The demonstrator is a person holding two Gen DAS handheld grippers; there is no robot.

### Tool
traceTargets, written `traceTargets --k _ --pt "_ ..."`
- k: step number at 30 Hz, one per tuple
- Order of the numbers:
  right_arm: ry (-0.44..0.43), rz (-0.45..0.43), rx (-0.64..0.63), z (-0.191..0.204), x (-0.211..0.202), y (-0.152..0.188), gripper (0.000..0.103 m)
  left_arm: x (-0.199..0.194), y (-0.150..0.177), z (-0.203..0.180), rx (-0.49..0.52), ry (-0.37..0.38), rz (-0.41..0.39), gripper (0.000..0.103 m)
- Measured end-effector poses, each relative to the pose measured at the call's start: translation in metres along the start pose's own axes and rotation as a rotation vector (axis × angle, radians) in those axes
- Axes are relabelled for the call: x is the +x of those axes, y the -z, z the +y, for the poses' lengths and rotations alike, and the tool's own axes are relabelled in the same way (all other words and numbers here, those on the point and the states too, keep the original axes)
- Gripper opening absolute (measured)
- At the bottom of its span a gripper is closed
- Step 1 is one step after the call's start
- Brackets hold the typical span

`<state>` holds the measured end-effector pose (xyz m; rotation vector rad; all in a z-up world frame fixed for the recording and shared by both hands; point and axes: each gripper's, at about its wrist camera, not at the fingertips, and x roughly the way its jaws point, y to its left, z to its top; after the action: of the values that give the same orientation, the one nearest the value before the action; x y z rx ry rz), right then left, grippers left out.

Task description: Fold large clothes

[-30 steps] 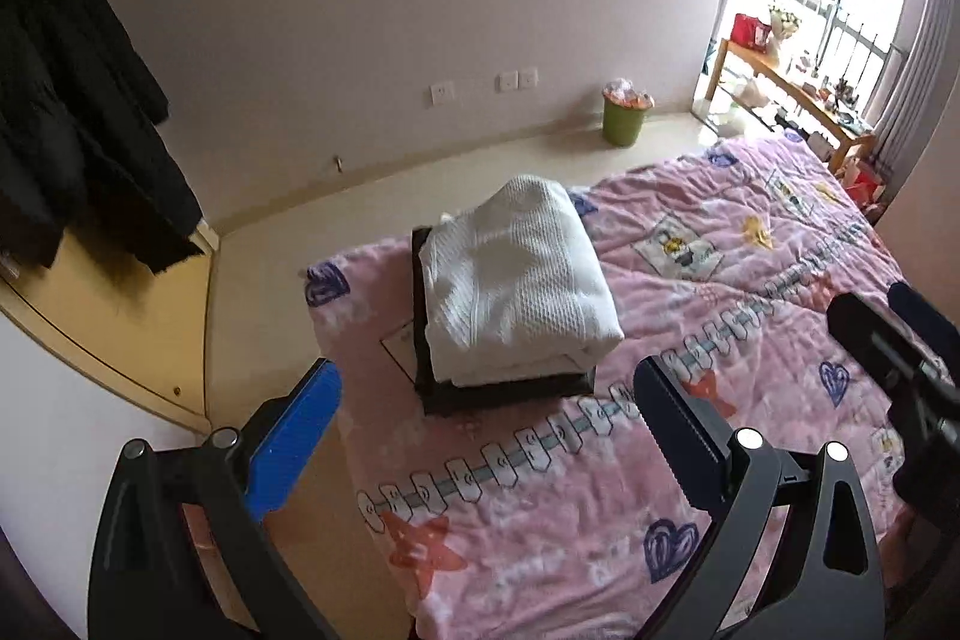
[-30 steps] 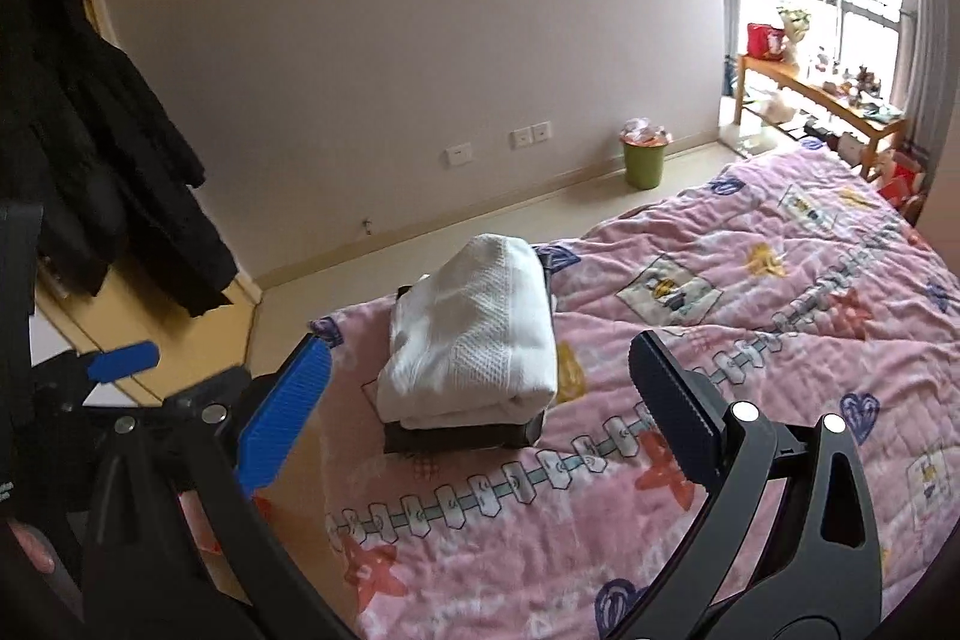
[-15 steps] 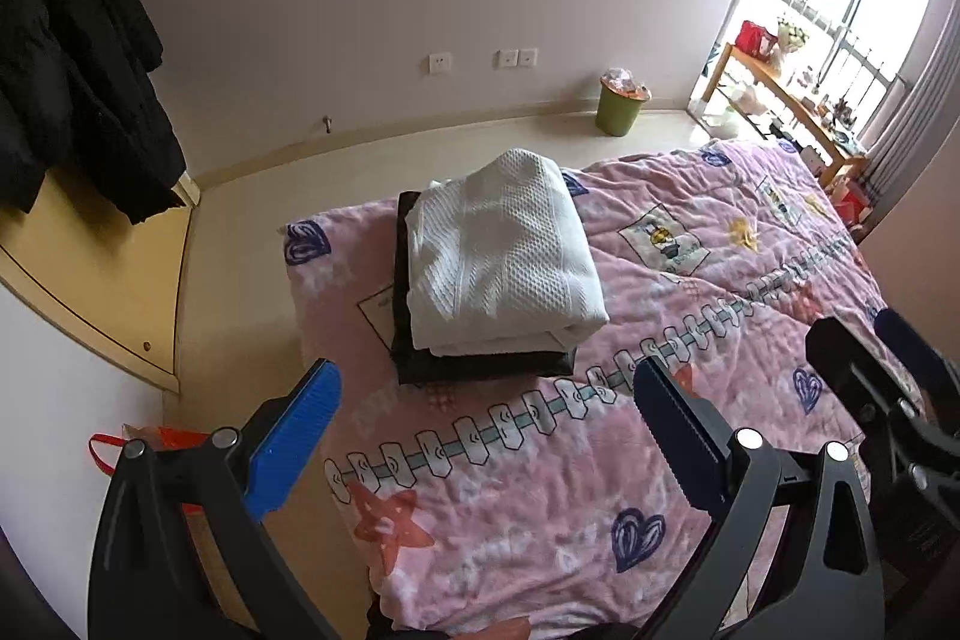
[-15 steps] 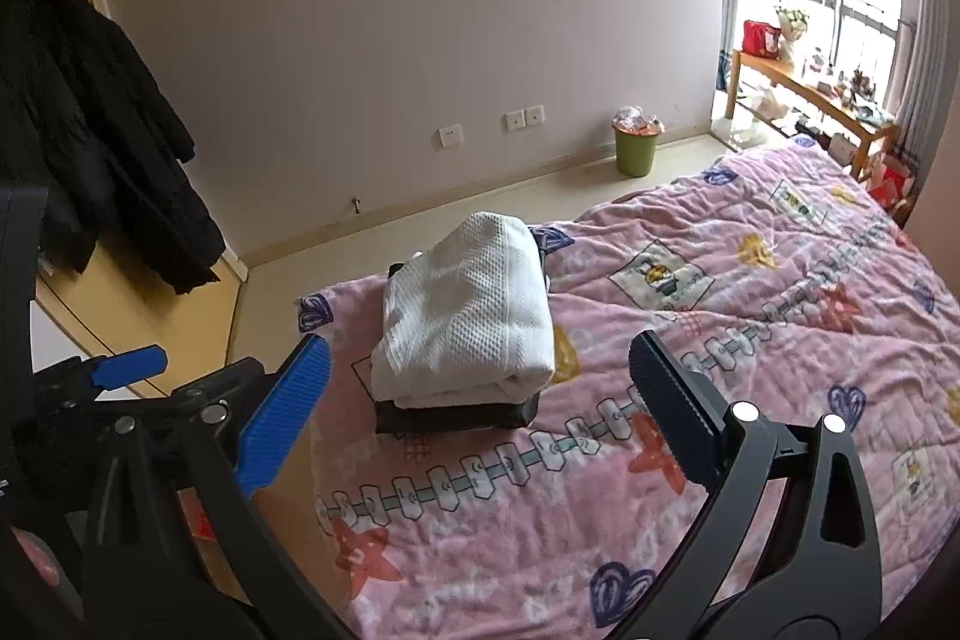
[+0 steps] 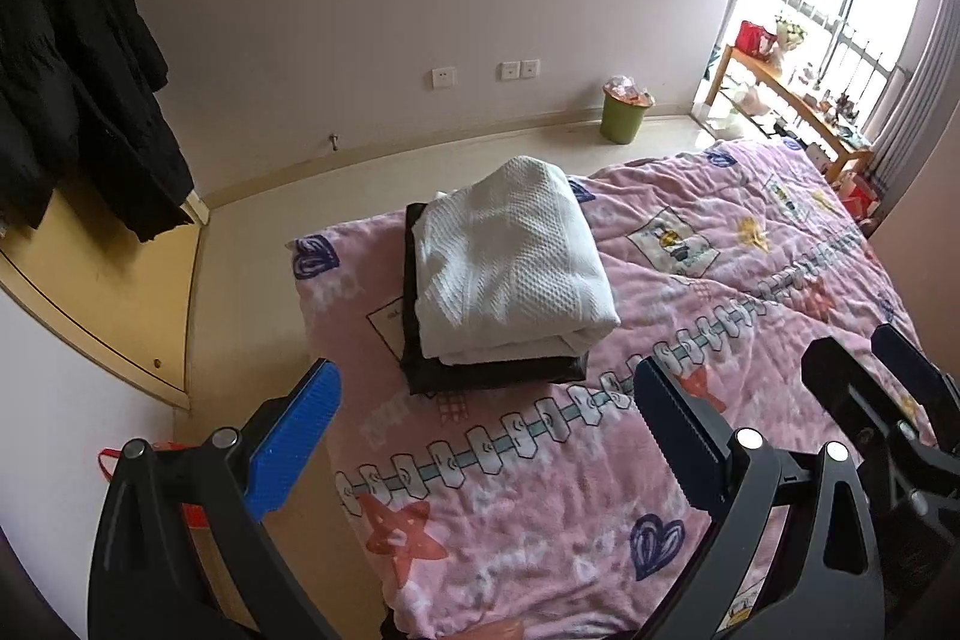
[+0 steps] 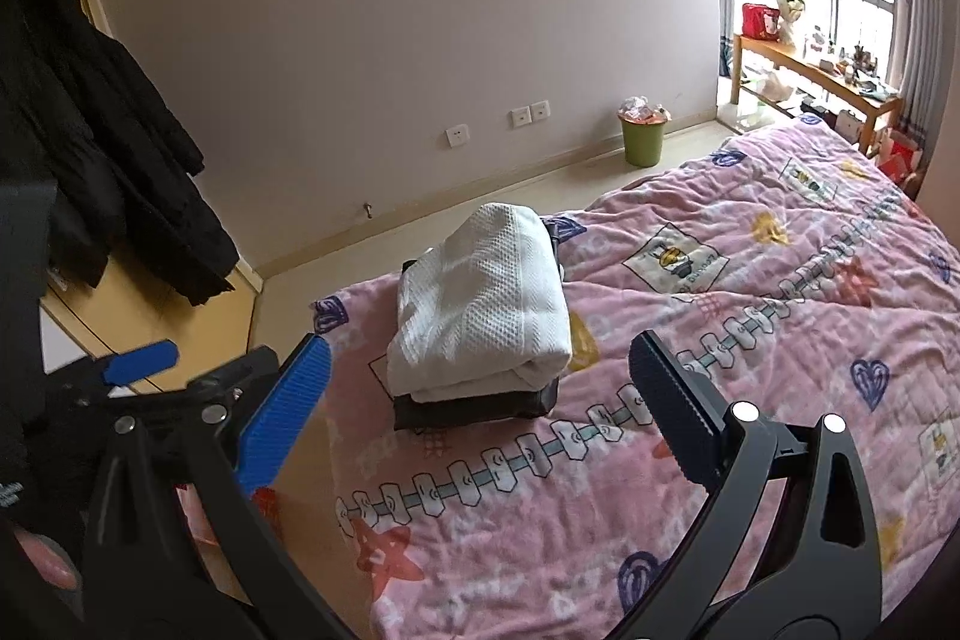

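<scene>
On the near corner of the bed [image 5: 600, 490], covered by a pink patterned quilt, sits a small stack: a folded white waffle-knit garment [image 5: 510, 268] resting squarely on a folded black garment [image 5: 492, 373]. Both lie flat, with the white piece's rounded fold facing the wall and its layered edges facing the cameras.

The left gripper [image 5: 486, 442] hangs above the quilt short of the stack, its jaws spread wide and holding nothing. The right gripper [image 6: 474, 400] is likewise spread and empty, just short of the pile; it also shows at the right edge of the left wrist view.

Judging by its thick texture and plump folds, the white garment is soft, bulky and fairly light, and would sag and unfold if lifted by one corner. The black one looks thinner and smoother, so it may slide on the quilt. A secure hold would probably pinch all the layers at the open edges on both sides, or scoop beneath the black layer to move the stack as one.

A green waste bin [image 5: 624, 115] stands by the wall, well apart.
</scene>
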<state>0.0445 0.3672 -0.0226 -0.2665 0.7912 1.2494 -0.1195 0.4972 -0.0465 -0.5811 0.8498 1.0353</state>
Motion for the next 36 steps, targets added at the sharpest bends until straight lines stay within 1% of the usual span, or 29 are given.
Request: traceTargets --k 2,4,9,20,22,26,36 --pt "0.002 0.003 0.01 -0.003 -0.001 0.003 0.097 0.002 0.005 -0.002 0.006 0.009 -0.001 0.095" --pt "0.005 0.009 0.021 -0.006 -0.001 0.005 0.097 0.004 0.008 -0.003 0.013 0.0 0.006 0.095" --pt "0.015 0.012 0.032 -0.01 -0.005 0.008 0.097 0.006 0.017 -0.002 0.012 0.002 0.026 0.095" --pt "0.034 0.0 0.004 -0.01 -0.014 0.022 0.097 0.002 0.028 0.002 0.013 -0.008 0.016 0.095" --pt "0.036 0.007 0.007 -0.011 -0.014 0.024 0.097 0.001 0.029 0.002 0.019 -0.017 0.022 0.095" --pt "0.033 -0.006 0.002 -0.01 -0.019 0.025 0.097 0.0 0.031 0.002 0.026 -0.006 0.027 0.095" --pt "0.03 -0.006 0.008 -0.009 -0.023 0.026 0.097 -0.007 0.032 0.001 0.028 -0.006 0.011 0.095"
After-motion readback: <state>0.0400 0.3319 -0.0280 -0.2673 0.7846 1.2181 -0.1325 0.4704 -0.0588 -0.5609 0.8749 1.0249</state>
